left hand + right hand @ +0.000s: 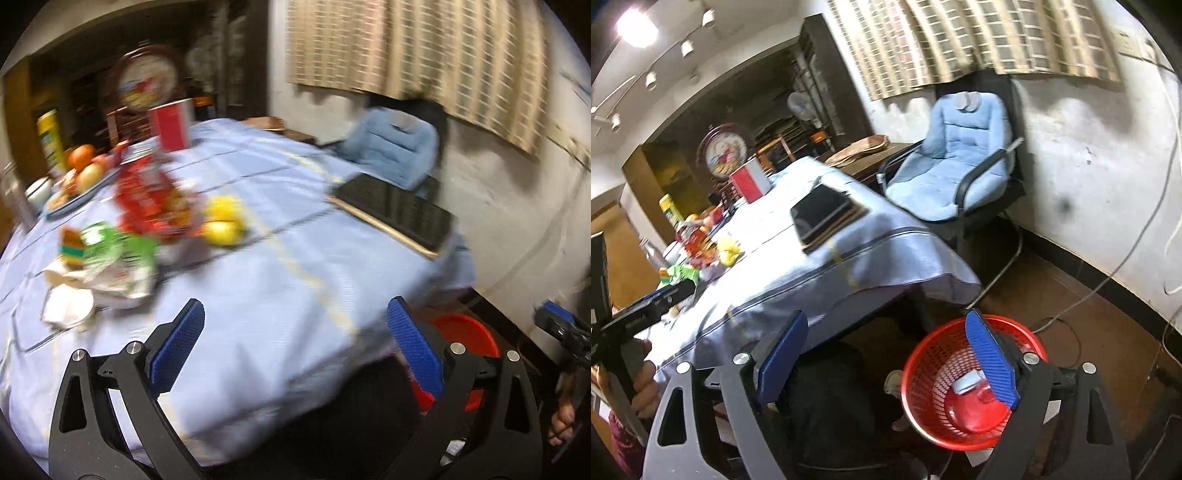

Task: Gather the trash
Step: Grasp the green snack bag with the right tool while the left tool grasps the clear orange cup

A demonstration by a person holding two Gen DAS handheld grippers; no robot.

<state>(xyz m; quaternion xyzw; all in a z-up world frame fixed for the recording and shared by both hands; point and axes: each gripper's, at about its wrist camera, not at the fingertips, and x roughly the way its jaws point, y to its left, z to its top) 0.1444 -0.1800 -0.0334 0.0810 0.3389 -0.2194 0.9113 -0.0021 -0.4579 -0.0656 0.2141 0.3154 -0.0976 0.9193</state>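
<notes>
While the view is smeared by blur, left wrist view: the left gripper (295, 332) is seen over the near edge of the table (280, 295), which is draped in a pale blue cloth.
Jaws, left: spread wide apart, with nothing between them.
Trash on table: a heap of wrappers (110, 258) is seen at the left, green and white ones nearest, red packets (147, 199) just behind; none is touched by the gripper.
Other things: a plate of fruit (79, 173), yellow fruit (223, 221) and a dark tablet (395, 210) are left on the cloth.
Bin: the red basket (461, 332) is partly hidden beyond the table's edge, on the floor.

Right wrist view: the right gripper (886, 354) is held above the floor beside the table's corner (886, 251).
Jaws, right: apart and empty.
Basket: the red mesh basket (934, 369) stands below the right finger; a few scraps (971, 387) are seen inside it.
Progress: some trash is judged already binned, as the basket is not empty.
Remaining: the wrapper heap is still to be fetched, so a good share of the work is judged left.
</notes>
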